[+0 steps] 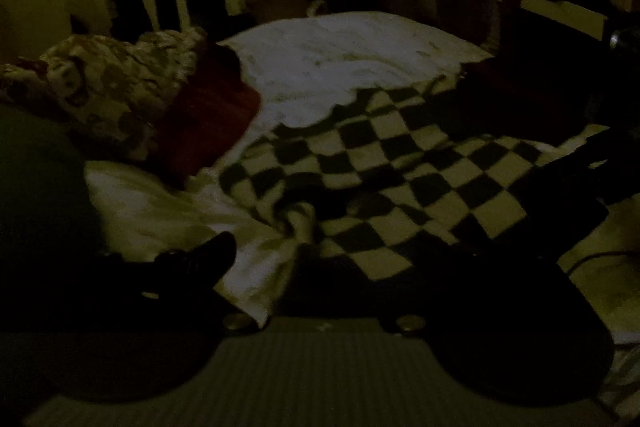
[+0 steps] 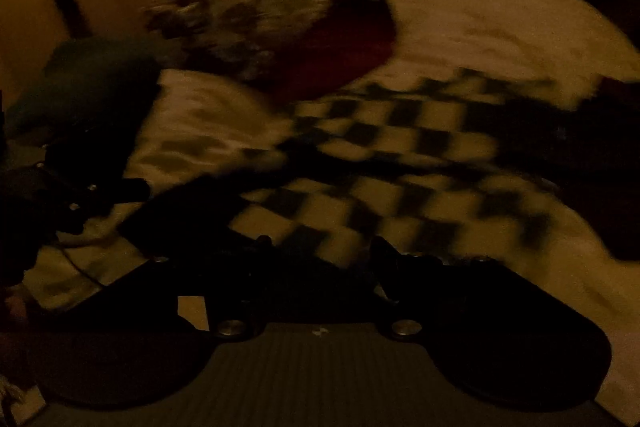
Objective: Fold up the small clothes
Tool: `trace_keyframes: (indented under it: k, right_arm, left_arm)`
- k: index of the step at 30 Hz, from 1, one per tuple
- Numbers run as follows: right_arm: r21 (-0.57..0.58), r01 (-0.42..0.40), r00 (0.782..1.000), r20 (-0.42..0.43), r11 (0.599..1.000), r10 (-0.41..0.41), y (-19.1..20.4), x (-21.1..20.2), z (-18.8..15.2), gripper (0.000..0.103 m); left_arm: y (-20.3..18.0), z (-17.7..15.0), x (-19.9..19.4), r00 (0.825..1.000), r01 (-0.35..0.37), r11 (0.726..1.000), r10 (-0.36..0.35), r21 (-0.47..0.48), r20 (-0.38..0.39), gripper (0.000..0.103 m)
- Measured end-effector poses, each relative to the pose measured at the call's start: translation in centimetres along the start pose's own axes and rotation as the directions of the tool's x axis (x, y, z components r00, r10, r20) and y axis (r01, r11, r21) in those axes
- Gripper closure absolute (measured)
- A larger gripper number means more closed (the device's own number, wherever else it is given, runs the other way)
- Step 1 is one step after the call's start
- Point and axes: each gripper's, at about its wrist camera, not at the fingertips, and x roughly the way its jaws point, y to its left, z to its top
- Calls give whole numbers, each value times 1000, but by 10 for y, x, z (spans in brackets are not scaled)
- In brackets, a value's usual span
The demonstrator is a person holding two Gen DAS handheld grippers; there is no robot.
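The checkered cloth [image 1: 384,183] lies spread on the pale bedsheet [image 1: 320,67] just ahead of both my jaws, mostly flat, with one bunched ridge at its near edge between my left fingers. I see no clean fold in it, so I judge the folding barely begun: the whole piece is left to halve and square up.

My left gripper [image 1: 280,267] stands with its jaws wide apart and nothing between them, the near hem just beyond the tips. My right gripper [image 2: 320,251] also has its jaws parted, hovering over the near hem; the view is dark and blurred, so I cannot tell if they touch the cloth.

Beyond the cloth, to my left, sit a floral pillow [image 1: 116,83] and a dark red cushion [image 1: 208,111].
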Motion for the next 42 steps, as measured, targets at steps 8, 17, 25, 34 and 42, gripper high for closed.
trace_keyframes:
  k: [8, 17, 25, 34, 42]
  right_arm:
    - [95, 114, 993, 29, 989, -117, -42, -37, -30, 10]
    - [104, 166, 986, -4, 981, -167, -54, -41, -39, 10]
    - [160, 114, 993, -45, 980, -108, -62, -23, -49, 9]
    - [241, -31, 999, -12, 970, 35, -68, -20, -62, 91]
    - [428, -334, 926, 318, 840, 206, -97, -107, -34, 94]
  left_arm:
    - [3, -28, 30, 989, -52, 998, 48, -21, -141, 26]
    - [18, -49, 51, 976, 16, 991, -45, -133, -213, 74]
    - [23, -50, 58, 974, 31, 986, -67, -165, -215, 91]
    - [49, -44, 41, 974, 136, 930, -187, -341, -124, 96]
    - [78, -1, -19, 976, 216, 903, -210, -372, 58, 98]
